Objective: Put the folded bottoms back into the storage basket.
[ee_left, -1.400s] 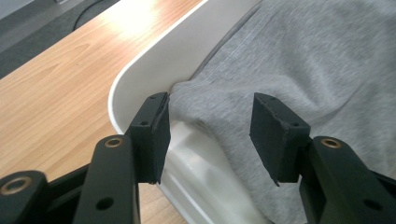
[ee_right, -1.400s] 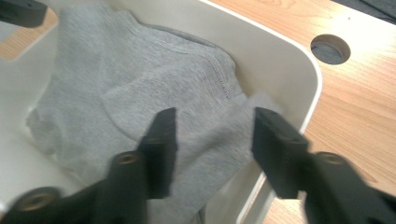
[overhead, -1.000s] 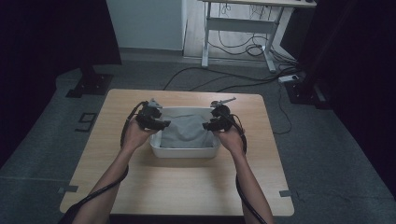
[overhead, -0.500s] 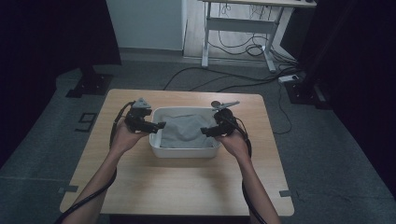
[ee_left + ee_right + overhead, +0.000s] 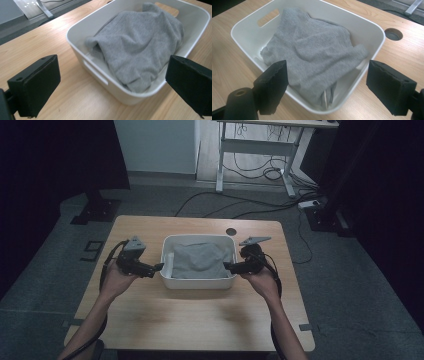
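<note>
Now both grippers stand back from the white bin, where a second ago they sat at its rim over the grey cloth; jaws have just been opening, nothing between them. Cloth lies heaped inside the bin, mid-table, so the drop looks done. Left gripper hovers just off the bin's left wall, right gripper at its right wall; both wide, empty, level, aimed inward

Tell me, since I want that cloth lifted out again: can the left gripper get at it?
Probably yes: the left gripper is open beside the white bin, and the grey cloth lies uncovered inside.
</note>
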Motion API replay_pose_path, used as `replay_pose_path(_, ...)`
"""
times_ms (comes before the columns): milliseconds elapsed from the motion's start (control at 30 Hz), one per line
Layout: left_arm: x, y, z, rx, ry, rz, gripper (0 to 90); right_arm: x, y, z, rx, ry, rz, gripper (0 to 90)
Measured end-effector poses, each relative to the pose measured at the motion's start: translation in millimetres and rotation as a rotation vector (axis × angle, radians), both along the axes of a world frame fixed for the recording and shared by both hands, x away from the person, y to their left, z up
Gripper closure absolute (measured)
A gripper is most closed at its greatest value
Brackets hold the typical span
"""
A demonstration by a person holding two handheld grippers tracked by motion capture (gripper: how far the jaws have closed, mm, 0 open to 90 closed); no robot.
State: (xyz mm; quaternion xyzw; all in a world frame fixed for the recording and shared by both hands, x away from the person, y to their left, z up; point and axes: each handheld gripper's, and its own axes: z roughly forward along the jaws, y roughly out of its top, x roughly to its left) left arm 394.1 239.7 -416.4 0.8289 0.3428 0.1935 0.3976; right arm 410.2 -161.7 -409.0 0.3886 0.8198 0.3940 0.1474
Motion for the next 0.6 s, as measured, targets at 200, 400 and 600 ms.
replay_pose_path(200, -20.5, 18.1, -15.5, 0.008, -0.012, 0.018, 0.0, -16.3, -14.0, -3.3, 0.018, -0.015, -0.022, 13.4)
replay_pose_path(400, -37.3, 27.8, -34.2, 0.012, -0.019, 0.04, 0.0, -35.3, -28.1, -13.9, 0.002, -0.034, -0.058, 7.2)
replay_pose_path(600, -48.8, 31.0, -56.4, 0.026, -0.012, 0.053, 0.0, -50.3, -41.1, -29.1, 0.004, -0.035, -0.087, 0.2)
